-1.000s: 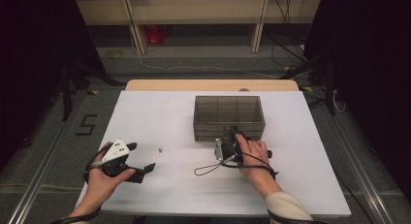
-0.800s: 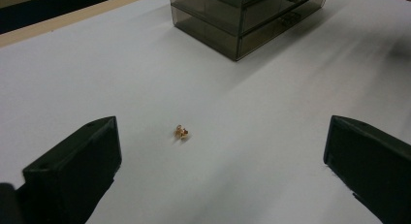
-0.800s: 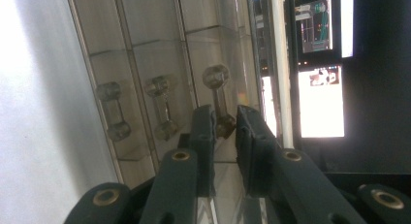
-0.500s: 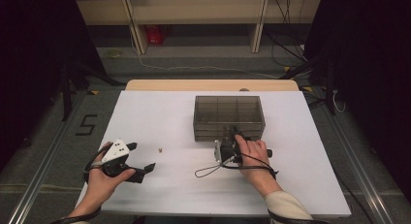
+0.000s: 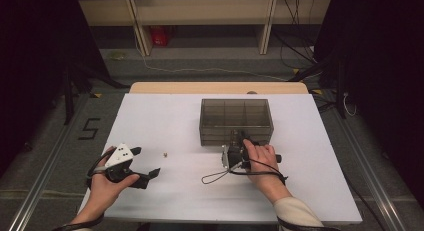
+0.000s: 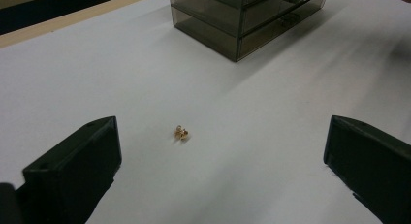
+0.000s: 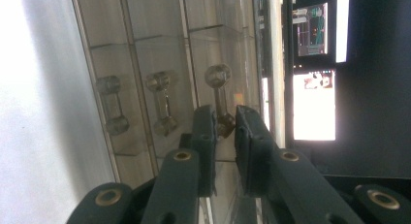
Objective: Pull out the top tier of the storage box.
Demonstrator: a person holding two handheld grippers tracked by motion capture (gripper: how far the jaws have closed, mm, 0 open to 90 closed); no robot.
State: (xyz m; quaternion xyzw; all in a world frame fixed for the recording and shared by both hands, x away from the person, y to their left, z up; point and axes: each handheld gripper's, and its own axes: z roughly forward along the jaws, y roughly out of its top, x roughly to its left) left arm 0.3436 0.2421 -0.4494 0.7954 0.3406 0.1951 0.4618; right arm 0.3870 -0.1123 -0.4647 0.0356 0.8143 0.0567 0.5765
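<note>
Right gripper view: the right tool (image 7: 225,136) is turned sideways, its jaws nearly together around the top drawer's handle (image 7: 219,95) on the box (image 5: 236,122). The handle's long axis runs along the jaws.

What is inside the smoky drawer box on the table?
Through the top of the drawer box, dividers show and the compartments look bare. Its tinted drawer fronts hide the lower drawers' contents. The right gripper is at the top drawer's handle.

Black grippers with brass-coloured screws, black cables, a white marker plate (image 5: 120,155), and a cream sleeve (image 5: 299,217).
</note>
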